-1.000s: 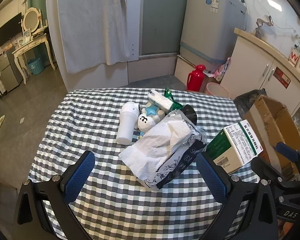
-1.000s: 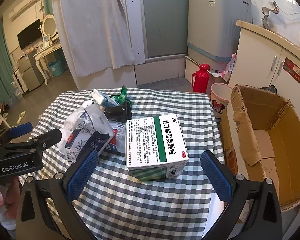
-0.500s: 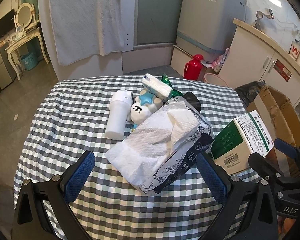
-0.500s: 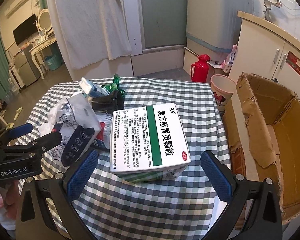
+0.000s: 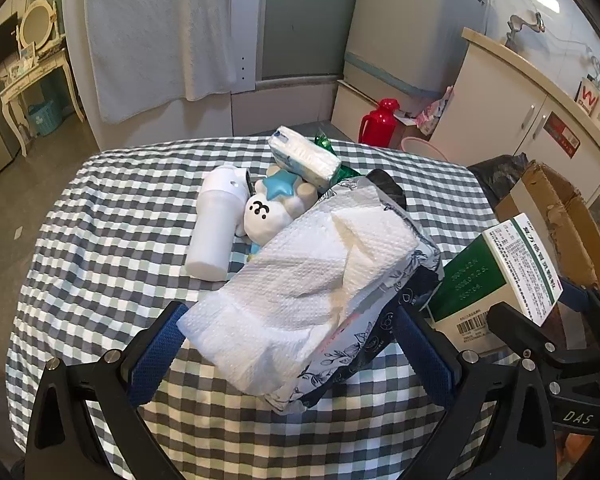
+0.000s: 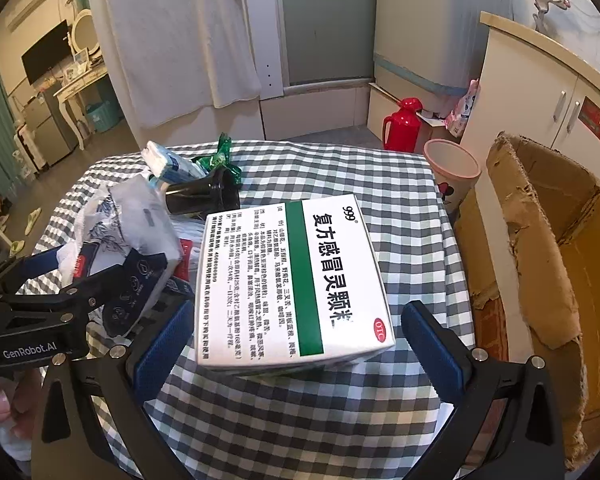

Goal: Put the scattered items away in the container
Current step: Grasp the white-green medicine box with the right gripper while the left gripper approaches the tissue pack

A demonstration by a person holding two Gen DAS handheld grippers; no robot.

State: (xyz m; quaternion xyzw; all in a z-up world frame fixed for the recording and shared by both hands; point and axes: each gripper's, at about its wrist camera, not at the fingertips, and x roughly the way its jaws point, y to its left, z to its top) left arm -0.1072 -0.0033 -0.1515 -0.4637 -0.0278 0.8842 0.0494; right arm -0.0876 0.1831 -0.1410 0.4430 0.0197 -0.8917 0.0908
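Both grippers are reaching in to pick things up, and nothing is held yet. The left gripper [image 5: 288, 344] is wide open around the near end of the tissue pack [image 5: 312, 280], which lies on the checked tablecloth [image 5: 100, 208]. The right gripper [image 6: 296, 344] is wide open too, with the medicine box [image 6: 292, 284] lying between its blue pads [image 6: 162, 344]. The cardboard box [image 6: 548, 264] waits off the table's right edge. Next, I think each gripper should squeeze shut, lift, and carry its thing right. The tissue pack is soft and may sag.
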